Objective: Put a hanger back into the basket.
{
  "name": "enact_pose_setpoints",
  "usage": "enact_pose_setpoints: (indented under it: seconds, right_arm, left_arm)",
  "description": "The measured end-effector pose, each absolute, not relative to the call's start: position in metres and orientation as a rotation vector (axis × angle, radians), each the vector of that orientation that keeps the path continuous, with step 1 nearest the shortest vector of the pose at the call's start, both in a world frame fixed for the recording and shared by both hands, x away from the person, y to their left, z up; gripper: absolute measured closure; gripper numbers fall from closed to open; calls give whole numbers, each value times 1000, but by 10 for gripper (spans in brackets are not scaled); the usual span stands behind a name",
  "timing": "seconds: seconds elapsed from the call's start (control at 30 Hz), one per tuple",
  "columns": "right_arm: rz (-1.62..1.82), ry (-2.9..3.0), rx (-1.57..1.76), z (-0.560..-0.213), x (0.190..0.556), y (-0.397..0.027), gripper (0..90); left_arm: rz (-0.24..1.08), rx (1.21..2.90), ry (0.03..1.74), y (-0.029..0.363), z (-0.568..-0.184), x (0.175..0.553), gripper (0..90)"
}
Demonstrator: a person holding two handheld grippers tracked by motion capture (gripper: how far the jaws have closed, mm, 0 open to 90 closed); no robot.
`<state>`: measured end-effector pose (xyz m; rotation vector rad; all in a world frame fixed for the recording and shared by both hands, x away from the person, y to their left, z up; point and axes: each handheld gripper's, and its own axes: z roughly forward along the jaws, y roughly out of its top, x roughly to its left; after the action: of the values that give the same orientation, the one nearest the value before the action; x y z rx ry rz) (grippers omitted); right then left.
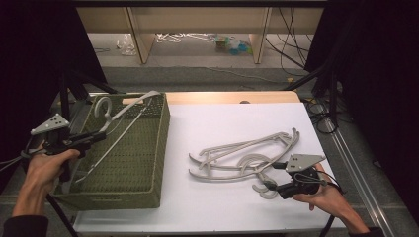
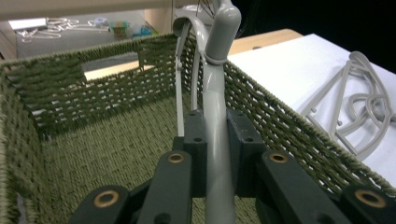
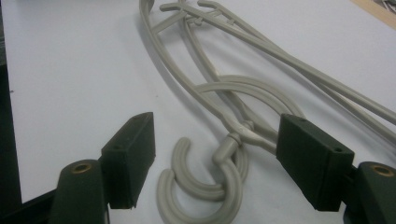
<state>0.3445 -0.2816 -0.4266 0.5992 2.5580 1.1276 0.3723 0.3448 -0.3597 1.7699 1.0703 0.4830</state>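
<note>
Right gripper, jaws spread, sits at the near right end of the hanger pile on the white table, the hooks lying between its jaws and untouched; the pile's long axis runs away and right from it. Left gripper is pinched on one grey hanger, held over the green woven basket left of the pile, hook end pointing at the basket's far rim, lower end probably inside. Nothing blocks either hand.

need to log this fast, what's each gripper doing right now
Left gripper: shut on a grey hanger, over the green woven basket.
Right gripper: open, jaws either side of the hooks of the hangers on the table, holding nothing.
</note>
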Motion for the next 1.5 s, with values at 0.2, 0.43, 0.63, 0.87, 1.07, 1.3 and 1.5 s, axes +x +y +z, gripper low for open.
enact_pose_setpoints:
  seconds: [0.2, 0.43, 0.63, 0.87, 1.07, 1.3, 1.5]
  right_arm:
    - [1121, 2561, 602, -427, 345, -282, 290]
    - [1123, 2562, 599, -428, 344, -281, 290]
    - [1127, 2565, 595, -428, 344, -282, 290]
    - [1120, 2573, 598, -428, 344, -281, 290]
    - [1113, 2579, 598, -429, 344, -281, 290]
    - [1123, 2577, 594, -431, 344, -281, 290]
    - [1110, 2586, 602, -431, 345, -281, 288]
  left_arm:
    - [458, 1802, 1079, 340, -363, 376, 789]
    - [438, 1879, 1141, 332, -372, 389, 789]
    - [436, 1974, 1229, 327, -383, 400, 785]
    - [445, 2042, 1316, 336, -390, 399, 765]
    - [515, 1995, 1433, 339, -394, 399, 735]
    - [566, 2035, 1489, 340, -399, 398, 710]
    - [582, 2090, 1502, 342, -401, 402, 688]
